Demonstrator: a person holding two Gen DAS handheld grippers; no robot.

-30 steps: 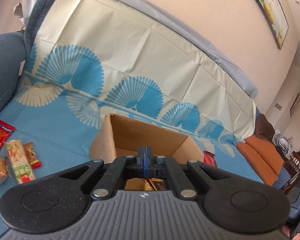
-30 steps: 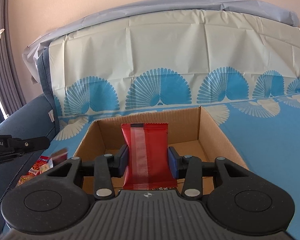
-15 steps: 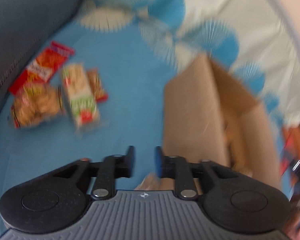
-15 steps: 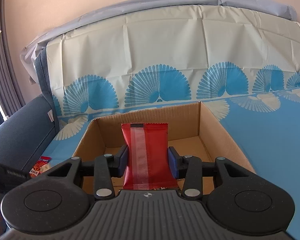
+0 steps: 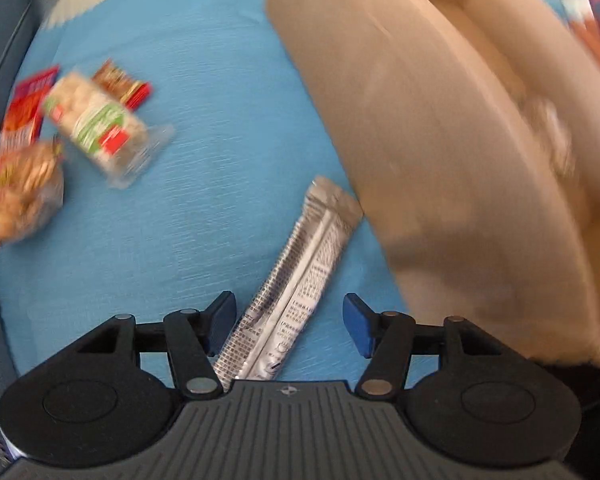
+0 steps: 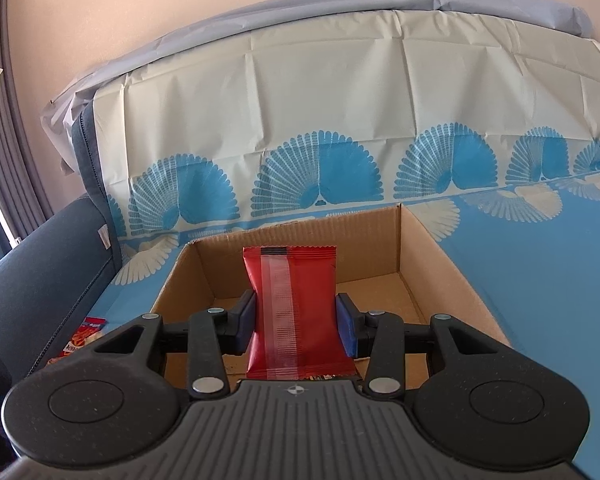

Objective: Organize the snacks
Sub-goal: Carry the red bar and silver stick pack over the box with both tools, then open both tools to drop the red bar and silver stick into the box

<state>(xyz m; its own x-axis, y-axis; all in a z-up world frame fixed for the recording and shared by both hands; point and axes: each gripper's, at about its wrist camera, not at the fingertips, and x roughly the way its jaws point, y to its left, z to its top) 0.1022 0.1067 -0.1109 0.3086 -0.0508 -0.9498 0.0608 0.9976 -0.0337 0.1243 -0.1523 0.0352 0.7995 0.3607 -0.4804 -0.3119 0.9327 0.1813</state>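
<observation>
Jaws: right gripper (image 6: 296, 322) clamps red packet (image 6: 294, 312) above cardboard box (image 6: 428, 248); left gripper (image 5: 289, 322) just widened, straddling silver packet (image 5: 300, 280).

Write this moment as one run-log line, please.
left gripper: jaws opening over silver packet | right gripper: holding red packet above cardboard box

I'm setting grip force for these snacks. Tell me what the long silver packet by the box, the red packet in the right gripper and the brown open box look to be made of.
Long silver packet: probably metallised foil film; shiny grey, crimped end, printed text.
Red packet: probably glossy plastic film; sheen, clear centre seam strip, crimped top.
Brown open box: corrugated cardboard, matte; rough cut edges.
</observation>
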